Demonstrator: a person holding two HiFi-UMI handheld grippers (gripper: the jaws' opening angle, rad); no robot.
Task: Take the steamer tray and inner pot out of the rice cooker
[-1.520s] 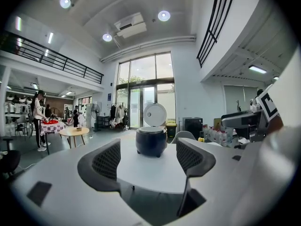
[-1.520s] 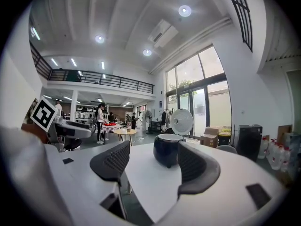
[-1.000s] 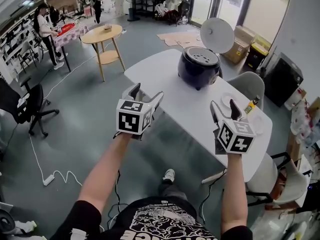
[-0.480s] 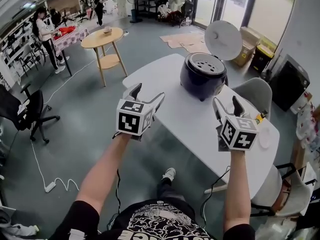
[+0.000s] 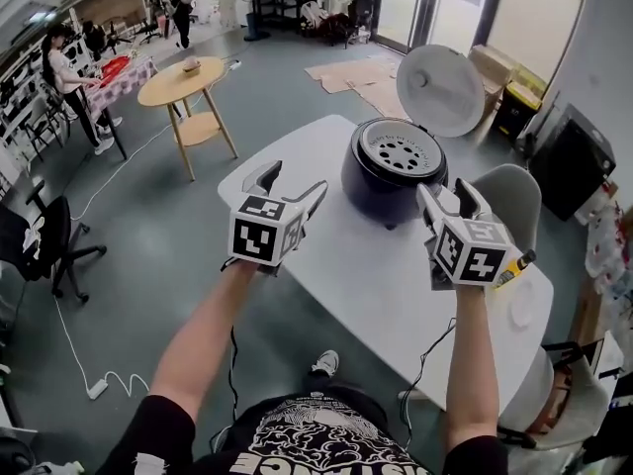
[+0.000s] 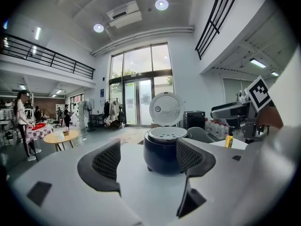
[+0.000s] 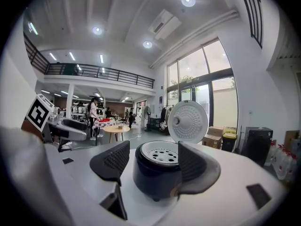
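While the tray (image 5: 399, 153) sits in the open cooker (image 5: 368, 190) on the worktop (image 5: 356, 275), we count 0 of 2 removals done; the pot, presumably beneath it, is hidden. Our left tool (image 5: 293, 181) and right tool (image 5: 445, 191) stand open, empty, near the cooker.

The rice cooker (image 5: 394, 169) stands on the table (image 5: 326, 265), steamer tray (image 5: 399, 152) in it, lid (image 5: 439, 75) raised behind, both tools before it.
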